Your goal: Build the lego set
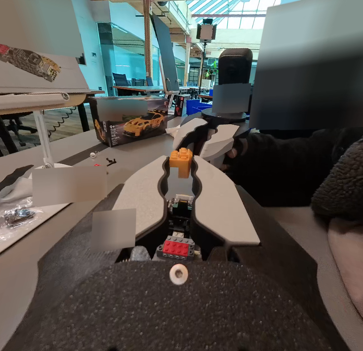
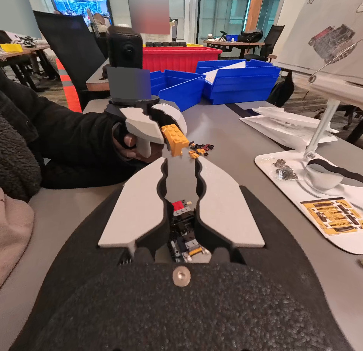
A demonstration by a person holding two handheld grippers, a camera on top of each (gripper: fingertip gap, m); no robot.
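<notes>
My left gripper [image 1: 180, 158] is shut on an orange wheel-arch brick [image 1: 179, 160], held at the fingertips above the grey table [image 1: 137, 156]. From the right wrist view the left gripper [image 2: 172, 135] is ahead and to the left, with the orange brick [image 2: 174, 139] tilted down. My right gripper [image 2: 180, 160] is open and empty; it faces the left gripper from beyond the brick [image 1: 193, 145]. The part-built car chassis [image 1: 177, 247] with a red plate lies on the table below, seen through the gap between the fingers in both views [image 2: 182, 223].
A pile of small loose pieces [image 2: 200, 148] lies just past the orange brick. A sticker sheet [image 2: 332, 217], parts bags [image 2: 284, 170] and the instruction stand [image 2: 324, 42] are to the right. Blue bins [image 2: 235, 82] and the set box [image 1: 129, 121] stand farther back. A black-sleeved arm [image 2: 68, 125] rests alongside. The tips of both grippers are at nearly the same place.
</notes>
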